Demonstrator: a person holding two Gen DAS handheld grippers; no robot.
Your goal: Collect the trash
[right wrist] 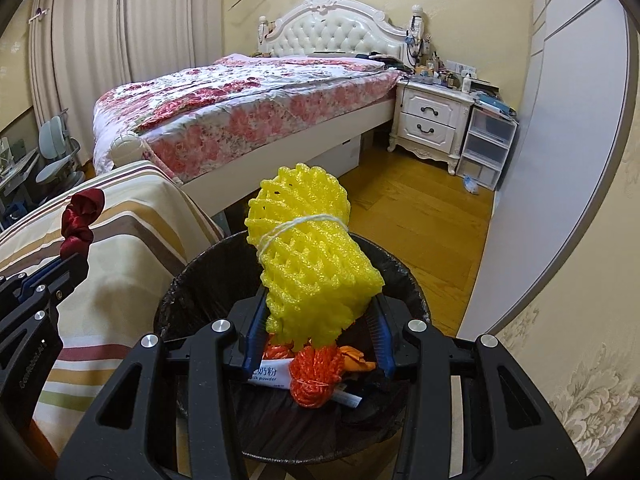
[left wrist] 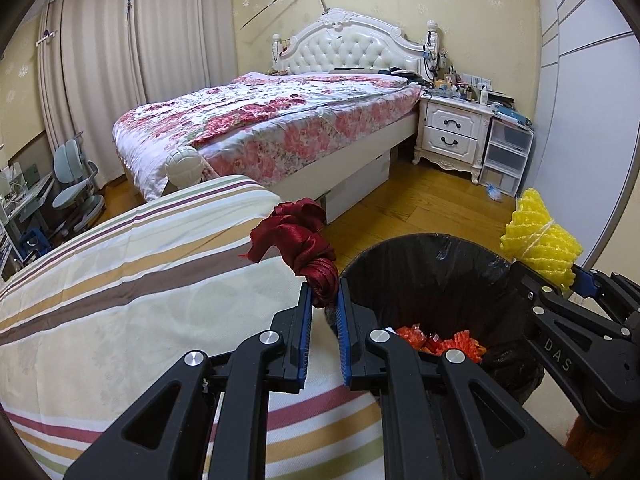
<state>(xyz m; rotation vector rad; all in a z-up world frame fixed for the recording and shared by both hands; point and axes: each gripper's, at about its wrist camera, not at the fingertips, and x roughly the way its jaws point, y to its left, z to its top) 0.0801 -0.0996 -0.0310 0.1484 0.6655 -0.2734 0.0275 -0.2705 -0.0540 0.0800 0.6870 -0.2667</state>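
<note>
Leftmost, a striped cloth point(left wrist: 132, 280) covers the near surface, and above its right edge the left gripper point(left wrist: 325, 302) pinches a crumpled dark red ribbon point(left wrist: 304, 236) between its blue pads, jaws drawn close on the fabric. Just right of it stands the bin lined with a black bag point(left wrist: 432, 276), already holding orange netting point(right wrist: 316, 372) and a white milk-powder sachet point(right wrist: 272, 374). Over the bin, the right gripper point(right wrist: 320, 320) clamps a yellow foam net point(right wrist: 312, 256) tied with pale string, its jaws spread wider around the bulky foam.

Both pieces look picked up, so the step in hand is the drop. The yellow net already hangs above the bin's mouth; the next move likely calls for parting those jaws. The ribbon sits left of the rim and would need carrying right first.
</note>
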